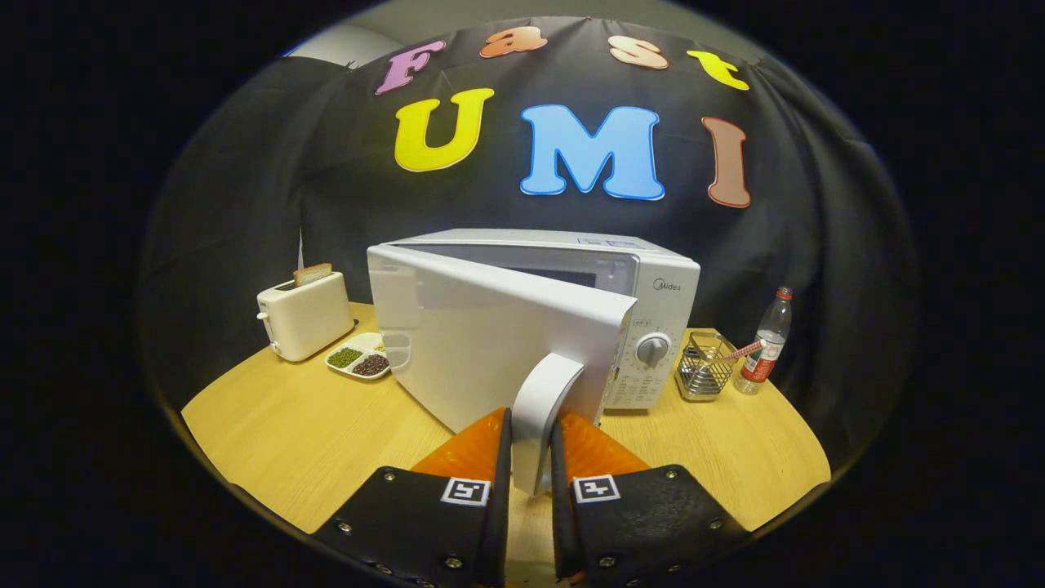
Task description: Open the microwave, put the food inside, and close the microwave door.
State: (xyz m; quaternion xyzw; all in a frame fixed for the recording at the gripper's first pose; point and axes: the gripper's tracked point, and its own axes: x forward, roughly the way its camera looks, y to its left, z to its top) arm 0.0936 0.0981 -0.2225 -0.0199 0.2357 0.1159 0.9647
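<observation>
The microwave stood at the middle of the table, and its door was swung partly open toward the gripper. The gripper held the door handle, with both fingers pressed narrow on it. Left of the microwave lay a divided plate with green and dark grains in separate compartments. Just beyond the plate stood a toaster with one bread slice in its slot. Right of the microwave was a wire basket holding a striped stick, and beside it a bottle.
</observation>
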